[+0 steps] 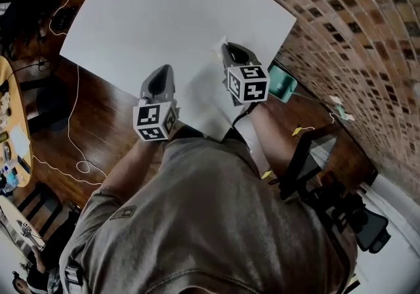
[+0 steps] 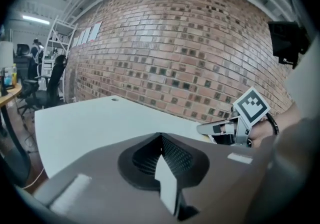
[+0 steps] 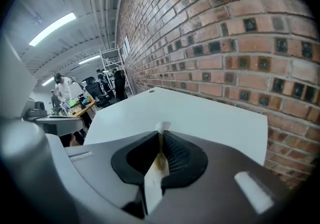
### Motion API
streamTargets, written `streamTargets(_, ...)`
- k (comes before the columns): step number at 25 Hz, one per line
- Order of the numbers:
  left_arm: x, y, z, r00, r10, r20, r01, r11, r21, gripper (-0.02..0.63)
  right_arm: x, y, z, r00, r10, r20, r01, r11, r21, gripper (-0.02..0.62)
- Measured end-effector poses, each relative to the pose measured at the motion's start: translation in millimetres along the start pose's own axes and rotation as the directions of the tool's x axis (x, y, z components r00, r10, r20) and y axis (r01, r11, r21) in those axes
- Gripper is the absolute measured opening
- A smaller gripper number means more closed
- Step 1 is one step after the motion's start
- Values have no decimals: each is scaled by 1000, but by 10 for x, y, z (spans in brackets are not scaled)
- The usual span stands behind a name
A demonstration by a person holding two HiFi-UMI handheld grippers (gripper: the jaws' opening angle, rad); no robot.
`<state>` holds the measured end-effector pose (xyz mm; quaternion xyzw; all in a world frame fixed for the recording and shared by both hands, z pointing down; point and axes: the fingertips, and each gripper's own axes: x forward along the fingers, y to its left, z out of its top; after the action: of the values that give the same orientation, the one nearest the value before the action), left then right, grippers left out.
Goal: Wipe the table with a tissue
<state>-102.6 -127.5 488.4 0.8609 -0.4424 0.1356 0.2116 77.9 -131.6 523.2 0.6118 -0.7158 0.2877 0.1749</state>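
Tissue (image 3: 162, 127) first: where does it sit?
– Pinched in the right gripper (image 1: 227, 50), whose jaws are closed on it. It runs as 1 thin fold along the jaws, and only a small tuft shows past the tips, pointing away from the near edge of the table (image 1: 164, 17).

And the left gripper (image 1: 160, 75)?
– Jaws together, nothing between them. It hangs over the near edge, beside the right one and further from the tissue.

Which way is there room?
– Forward and leftward, I'd say. The top looks bare out to the far edge. The right edge and its corner lie close to the right gripper, so strokes that way would be short.
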Motion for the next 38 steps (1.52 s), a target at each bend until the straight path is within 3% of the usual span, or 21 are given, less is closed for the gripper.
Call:
streamTargets(5,-169,-183,58,998,-39,45,35,996,77,2,-567,243,-31,997,-2,71,2,1000,-3,41)
streamTargets(14,-706,-514,-91,996,7,84,-13,997,80,2,-1271,636,-136,977,106,187,-100,994,-41,41)
streamTargets(17,-1004,-672,-244,995,36,94,-40,998,48,2,-1586,767,-239,964,161,214,-151,986,-66,41)
streamTargets(25,-1905,-1093,-585,987,117,108,-124,991,53,2,-2312,967,-686,939,248,238,-232,968,-93,41)
streamTargets(31,-2355,-1205,-604,981,127,146,-139,988,70,2,-2795,1161,-864,928,262,266,-240,964,-111,41)
streamTargets(38,-2592,-1271,-626,980,85,179,-97,993,60,2,-3114,1336,-1049,931,219,291,-197,975,-103,41)
